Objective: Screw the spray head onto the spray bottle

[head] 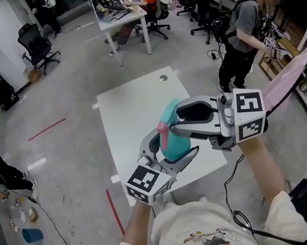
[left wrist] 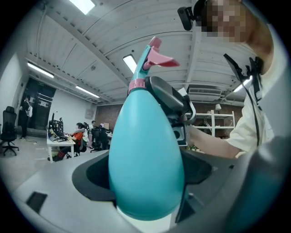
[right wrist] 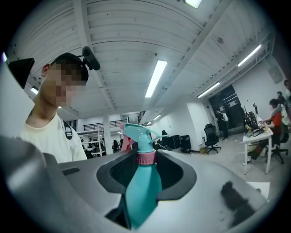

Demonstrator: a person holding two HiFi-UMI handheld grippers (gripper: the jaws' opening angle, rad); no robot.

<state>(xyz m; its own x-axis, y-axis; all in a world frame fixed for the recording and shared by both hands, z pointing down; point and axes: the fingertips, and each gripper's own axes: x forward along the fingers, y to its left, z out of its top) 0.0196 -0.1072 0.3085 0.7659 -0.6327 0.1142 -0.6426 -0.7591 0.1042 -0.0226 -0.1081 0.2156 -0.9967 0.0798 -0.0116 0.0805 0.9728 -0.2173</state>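
Holding the teal spray bottle [left wrist: 145,154] above the surface's [head: 134,110] near edge, left tongs [head: 172,149] clamp its belly, right tongs [head: 175,122] grip its neck at the pink collar [right wrist: 146,157] under the spray head [right wrist: 136,134]. Tightening seems underway; next, twist.

Readable text: none in any of the three views.
Left cube [head: 148,184], lower middle of the head view: black-and-white square marker patterns, no letters or digits.
Right cube [head: 249,113], right of centre: the same kind of pattern.
Shirt print [head: 204,243], bottom edge: cartoon figure, any lettering too small to read.
Spray bottle [left wrist: 145,164] and spray head [right wrist: 136,136]: plain teal and pink, no legible label.
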